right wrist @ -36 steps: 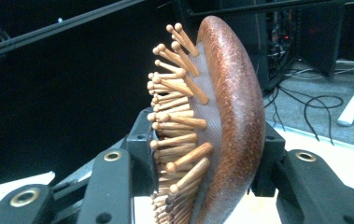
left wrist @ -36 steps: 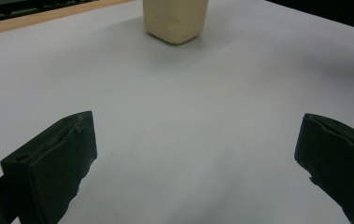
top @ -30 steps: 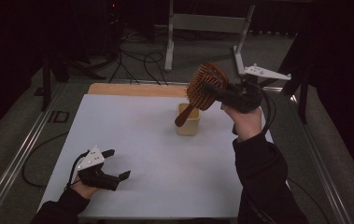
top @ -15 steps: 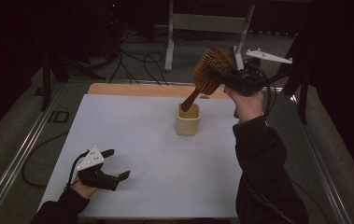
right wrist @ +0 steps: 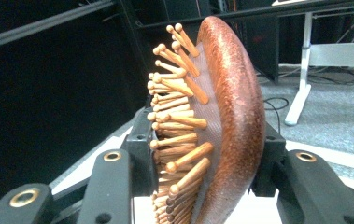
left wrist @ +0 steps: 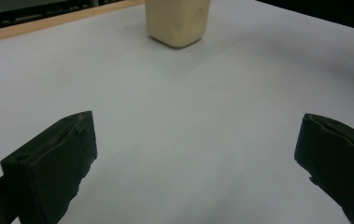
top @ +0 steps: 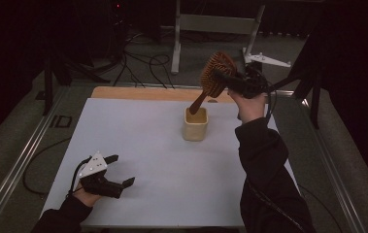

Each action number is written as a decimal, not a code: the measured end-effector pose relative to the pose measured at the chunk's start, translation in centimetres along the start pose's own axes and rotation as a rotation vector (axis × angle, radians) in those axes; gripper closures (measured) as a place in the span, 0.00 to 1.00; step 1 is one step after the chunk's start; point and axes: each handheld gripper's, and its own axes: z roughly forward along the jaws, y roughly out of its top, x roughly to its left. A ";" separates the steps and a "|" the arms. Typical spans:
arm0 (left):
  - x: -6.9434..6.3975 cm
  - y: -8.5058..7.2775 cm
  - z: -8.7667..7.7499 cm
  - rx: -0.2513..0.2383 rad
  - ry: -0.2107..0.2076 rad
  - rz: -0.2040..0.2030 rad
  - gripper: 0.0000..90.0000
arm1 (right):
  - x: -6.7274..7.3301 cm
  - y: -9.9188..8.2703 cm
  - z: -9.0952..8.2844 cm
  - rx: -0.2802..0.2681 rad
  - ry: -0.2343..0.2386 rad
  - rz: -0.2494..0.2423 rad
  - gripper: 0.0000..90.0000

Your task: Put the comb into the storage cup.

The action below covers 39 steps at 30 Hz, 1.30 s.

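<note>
A wooden hairbrush (top: 215, 75) with wooden pins hangs tilted above a cream cup (top: 195, 124) at the table's far middle, its handle pointing down toward the cup's mouth. My right gripper (top: 234, 82) is shut on the brush head. In the right gripper view the jaws clamp the hairbrush (right wrist: 221, 121) from both sides, pins facing left. My left gripper (top: 118, 171) rests low at the near left of the table, open with nothing between its jaws. The left gripper view shows the cream cup (left wrist: 177, 21) far ahead of the spread jaws.
The white table top (top: 142, 145) has a wooden strip (top: 138, 93) along its far edge. Beyond it stand a metal frame (top: 220, 24) and floor cables (top: 138, 60). A metal rail (top: 21, 165) runs along the left side.
My right gripper carried the hairbrush up and toward the table's far edge, swinging it so the handle now points down over the cup. The left gripper stayed put.
</note>
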 end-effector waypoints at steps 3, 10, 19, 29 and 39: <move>-0.1 0.0 0.0 -0.002 -0.003 0.001 0.00 | -0.3 -0.6 0.6 0.016 -0.007 0.006 0.60; -0.1 0.0 0.0 0.000 -0.002 0.009 0.00 | -1.1 -2.1 1.6 0.046 -0.016 0.020 0.60; -0.2 0.0 0.0 -0.006 0.001 0.015 0.00 | -2.0 -4.0 2.6 0.077 -0.017 0.039 0.60; -0.2 0.0 0.0 -0.007 -0.004 0.018 0.00 | -2.5 -5.3 3.4 0.100 -0.015 0.059 0.60; -0.2 0.0 0.0 -0.008 -0.011 0.015 0.00 | -2.9 -6.2 3.9 0.116 -0.010 0.076 0.60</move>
